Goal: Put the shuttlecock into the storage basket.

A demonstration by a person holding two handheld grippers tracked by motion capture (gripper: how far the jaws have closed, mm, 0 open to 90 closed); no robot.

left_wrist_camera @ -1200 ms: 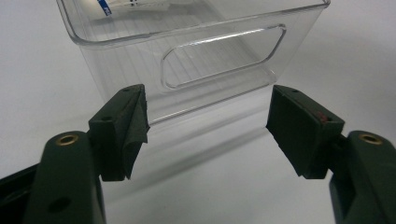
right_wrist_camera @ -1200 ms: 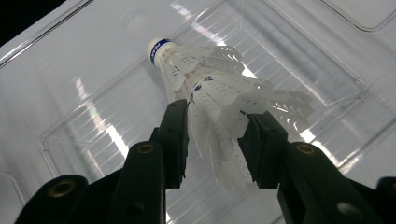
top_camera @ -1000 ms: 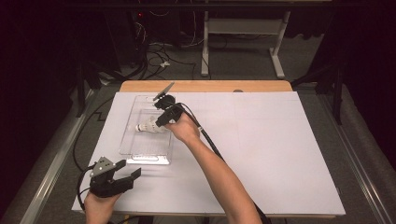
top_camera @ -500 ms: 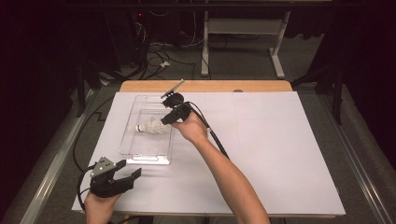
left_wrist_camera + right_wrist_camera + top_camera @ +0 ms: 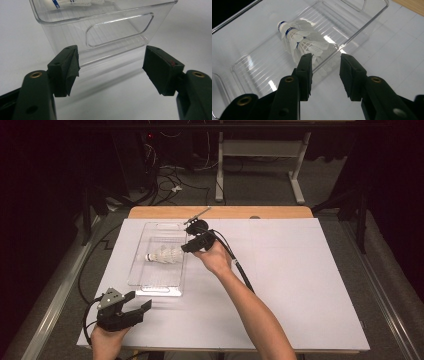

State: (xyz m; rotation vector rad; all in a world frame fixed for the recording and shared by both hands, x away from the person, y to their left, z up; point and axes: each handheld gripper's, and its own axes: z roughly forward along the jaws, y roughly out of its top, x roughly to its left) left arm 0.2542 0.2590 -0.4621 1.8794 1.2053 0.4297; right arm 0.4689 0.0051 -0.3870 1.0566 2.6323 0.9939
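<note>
A clear plastic bin stands on the white table cover, left of centre. White feather shuttlecocks with blue bands, seemingly two nested, lie on their side inside it. My right gripper hovers open at the bin's right rim, just behind the feather tips, with nothing between its fingers. My left gripper stands open near the front left of the table. It faces the bin's near end wall and its handle slot.
The white cover stretches bare to the right of the bin. A wooden table edge runs along the back. A thin metal rod lies near the bin's far right corner. The right gripper's cable trails beside the forearm.
My right gripper has drawn back to the right, away from the shuttlecocks, which stay lying in the bin. The left gripper has not moved.
</note>
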